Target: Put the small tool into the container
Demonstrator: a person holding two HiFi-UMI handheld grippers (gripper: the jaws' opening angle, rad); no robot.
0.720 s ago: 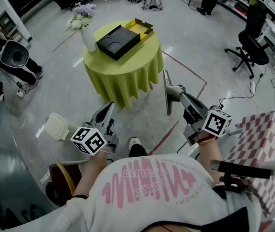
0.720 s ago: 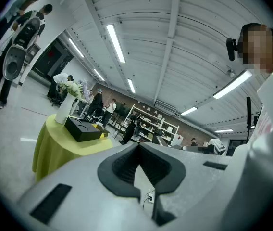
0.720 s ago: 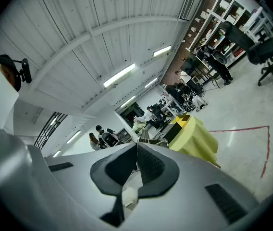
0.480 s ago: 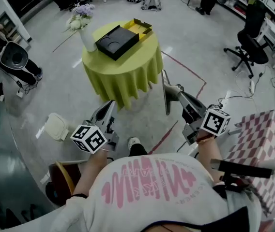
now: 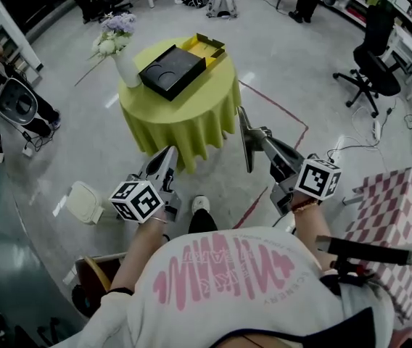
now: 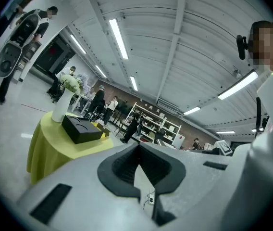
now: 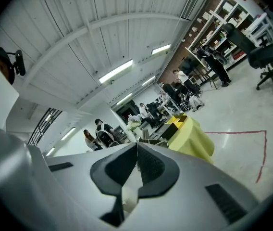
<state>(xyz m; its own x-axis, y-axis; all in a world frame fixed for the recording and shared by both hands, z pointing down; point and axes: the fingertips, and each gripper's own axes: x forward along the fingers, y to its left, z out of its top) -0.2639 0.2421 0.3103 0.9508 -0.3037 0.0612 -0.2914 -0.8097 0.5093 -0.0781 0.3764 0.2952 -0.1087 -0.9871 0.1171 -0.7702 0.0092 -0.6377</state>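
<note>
Head view: left gripper (image 5: 168, 156) and right gripper (image 5: 244, 133), shut on nothing, are best brought nearer the table (image 5: 184, 118) before being opened.

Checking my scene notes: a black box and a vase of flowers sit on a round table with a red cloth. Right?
Not quite. The head view shows the cloth is yellow-green, not red. The black box and the vase of flowers do sit on that round table.
</note>
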